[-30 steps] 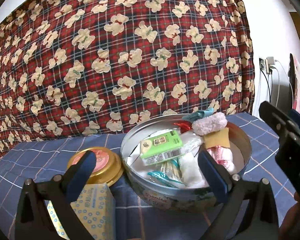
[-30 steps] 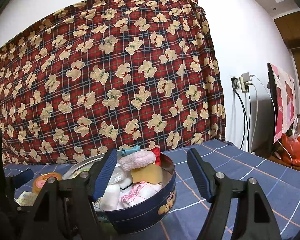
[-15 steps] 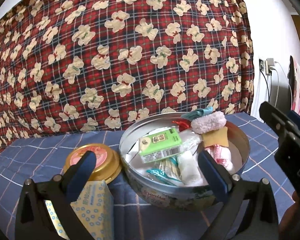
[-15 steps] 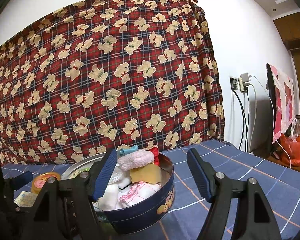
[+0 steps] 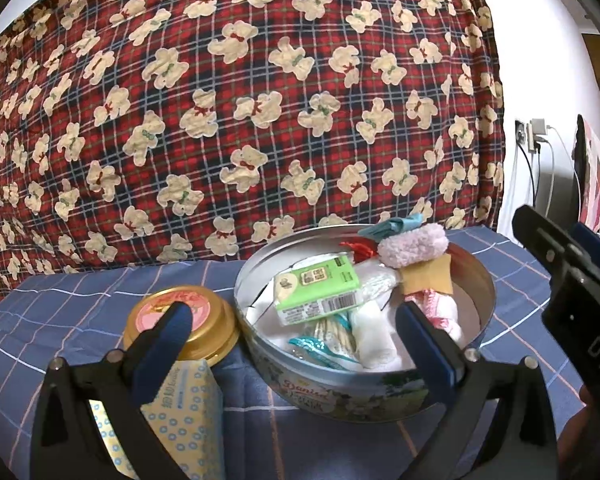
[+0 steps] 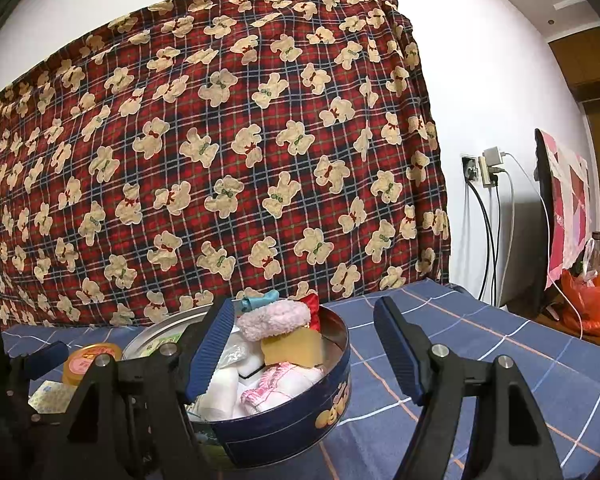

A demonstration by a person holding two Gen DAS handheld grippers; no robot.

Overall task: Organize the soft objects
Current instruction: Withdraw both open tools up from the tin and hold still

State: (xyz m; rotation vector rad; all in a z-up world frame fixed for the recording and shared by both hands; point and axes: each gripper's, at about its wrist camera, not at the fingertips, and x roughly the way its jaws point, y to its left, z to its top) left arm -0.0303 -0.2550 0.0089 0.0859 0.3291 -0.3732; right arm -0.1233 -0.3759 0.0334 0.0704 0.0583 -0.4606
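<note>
A round blue cookie tin [image 5: 340,398] [image 6: 292,428] stands on the blue checked cloth, filled with soft items: a green tissue pack [image 5: 316,288], a pink fluffy piece [image 5: 414,245] [image 6: 274,320], a yellow sponge [image 5: 428,280] [image 6: 294,346], white rolled cloth [image 5: 374,338] and a pink-and-white cloth [image 6: 278,384]. My left gripper [image 5: 294,338] is open just before the tin's near rim, nothing between its fingers. My right gripper [image 6: 304,344] is open beside the tin's right side, holding nothing; it also shows in the left wrist view at the right edge [image 5: 572,264].
A gold-rimmed jar lid [image 5: 182,320] [image 6: 90,360] lies left of the tin. A pale yellow tissue pack [image 5: 180,412] stands at the near left. A red teddy-bear blanket [image 5: 240,112] hangs behind. Wall socket with cables [image 6: 484,168] and an orange bag [image 6: 592,300] are to the right.
None of the objects moved. The left wrist view shifted very slightly, so the tin sits a touch higher in it; both grippers stay open.
</note>
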